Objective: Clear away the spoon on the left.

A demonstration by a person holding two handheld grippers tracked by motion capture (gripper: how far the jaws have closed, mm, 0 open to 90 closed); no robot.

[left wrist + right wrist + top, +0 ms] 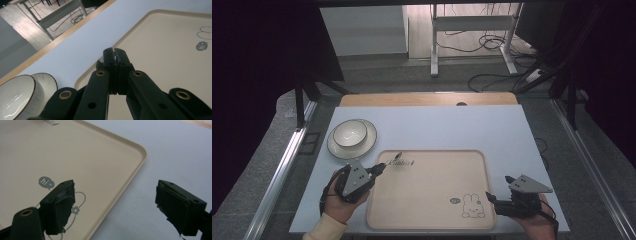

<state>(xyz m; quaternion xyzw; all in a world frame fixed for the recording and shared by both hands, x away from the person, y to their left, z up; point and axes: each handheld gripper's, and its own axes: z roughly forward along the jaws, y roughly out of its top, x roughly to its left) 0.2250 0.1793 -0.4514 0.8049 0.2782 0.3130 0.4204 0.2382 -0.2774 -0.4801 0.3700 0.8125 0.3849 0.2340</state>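
Note:
A beige tray (427,185) (162,50) (75,150) with a printed rabbit (472,205) and a "hi~" bubble (46,182) lies at the table's front middle. My left gripper (382,167) (115,51) is shut, its tips over the tray's far left corner. A thin pale sliver shows between its jaws. A small shiny grey thing (395,157) sits just past the tips; I cannot tell what it is. My right gripper (498,189) (115,195) is open and holds nothing. One jaw hangs over the rabbit, the other over the table beside the tray's right rim.
A white bowl (350,133) (15,95) with a dark rim sits on a white plate (370,141) (47,85) at the table's left, behind my left gripper. A wooden strip (427,98) edges the far side. Table legs and cables stand on the floor beyond.

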